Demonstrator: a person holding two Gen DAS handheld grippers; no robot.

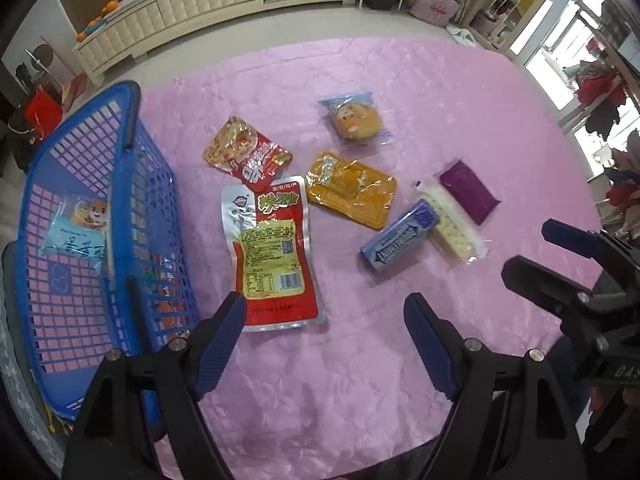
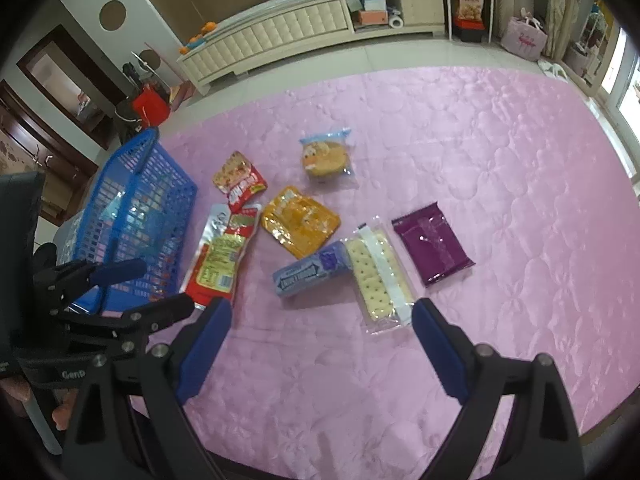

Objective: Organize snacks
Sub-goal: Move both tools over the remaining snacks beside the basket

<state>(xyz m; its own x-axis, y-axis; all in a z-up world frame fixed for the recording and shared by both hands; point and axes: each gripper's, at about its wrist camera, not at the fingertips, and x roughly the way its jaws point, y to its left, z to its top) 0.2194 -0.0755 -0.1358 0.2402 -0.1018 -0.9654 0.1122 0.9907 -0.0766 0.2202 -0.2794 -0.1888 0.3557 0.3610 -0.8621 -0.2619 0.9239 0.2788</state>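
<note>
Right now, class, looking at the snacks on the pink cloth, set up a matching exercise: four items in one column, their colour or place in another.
Column A:
1. cracker pack
2. bun
3. flat purple pack
4. light-blue packet

Column B:
a. inside the blue basket
b. dark purple wrapper
c. overlapped at one end by the gum pack
d. farthest from the cameras

Pairs: 1-c, 2-d, 3-b, 4-a
</note>
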